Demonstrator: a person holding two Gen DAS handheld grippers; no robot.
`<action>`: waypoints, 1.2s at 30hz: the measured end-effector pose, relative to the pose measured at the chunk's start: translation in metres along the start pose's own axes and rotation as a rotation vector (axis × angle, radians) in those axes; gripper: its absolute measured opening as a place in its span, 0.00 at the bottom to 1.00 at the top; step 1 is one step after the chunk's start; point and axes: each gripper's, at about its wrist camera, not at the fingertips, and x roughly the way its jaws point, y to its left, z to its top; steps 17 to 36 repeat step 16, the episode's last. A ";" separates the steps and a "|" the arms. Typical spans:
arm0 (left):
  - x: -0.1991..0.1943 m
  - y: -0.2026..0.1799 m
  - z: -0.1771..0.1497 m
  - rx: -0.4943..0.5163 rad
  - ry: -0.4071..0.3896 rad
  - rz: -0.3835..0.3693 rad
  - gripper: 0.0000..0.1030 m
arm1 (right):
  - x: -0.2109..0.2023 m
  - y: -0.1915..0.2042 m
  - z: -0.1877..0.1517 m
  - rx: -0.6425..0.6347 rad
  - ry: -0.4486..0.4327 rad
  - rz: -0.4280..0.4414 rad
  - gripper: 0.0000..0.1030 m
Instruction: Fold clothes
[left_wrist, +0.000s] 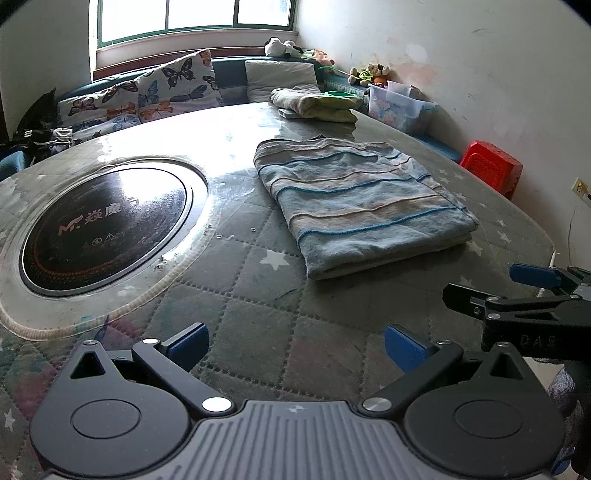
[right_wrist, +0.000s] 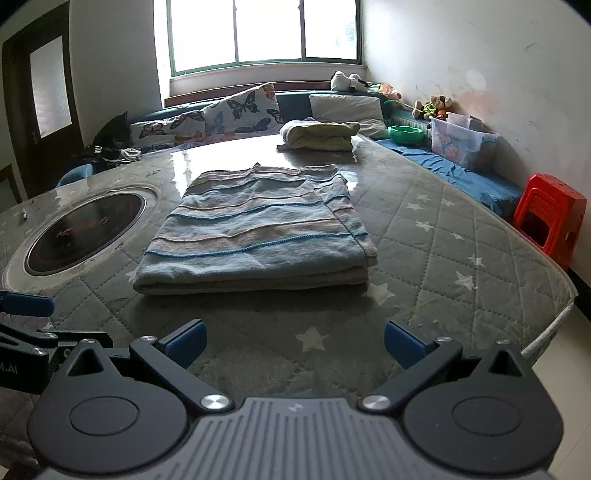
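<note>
Each black, two-fingered left gripper (left_wrist: 296, 349) and right gripper (right_wrist: 294, 343) is fitted with blue fingertip pads (right_wrist: 186, 341), silver pivot screws and a ribbed grey base.

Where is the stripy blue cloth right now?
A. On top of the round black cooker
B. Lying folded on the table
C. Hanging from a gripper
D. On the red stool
B: the striped cloth lies folded on the quilted table cover, with both open grippers held back from it.

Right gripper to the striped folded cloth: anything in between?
Nothing. In the right wrist view only bare quilted table cover with star prints lies between the open right gripper and the striped folded cloth.
</note>
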 end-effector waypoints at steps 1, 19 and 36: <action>0.000 0.000 0.000 0.000 0.000 0.000 1.00 | 0.000 0.000 0.000 0.000 0.000 0.001 1.00; 0.006 -0.001 -0.002 0.002 0.010 -0.007 1.00 | 0.006 0.002 0.001 -0.003 0.015 -0.006 1.00; 0.006 -0.001 -0.002 0.002 0.010 -0.007 1.00 | 0.006 0.002 0.001 -0.003 0.015 -0.006 1.00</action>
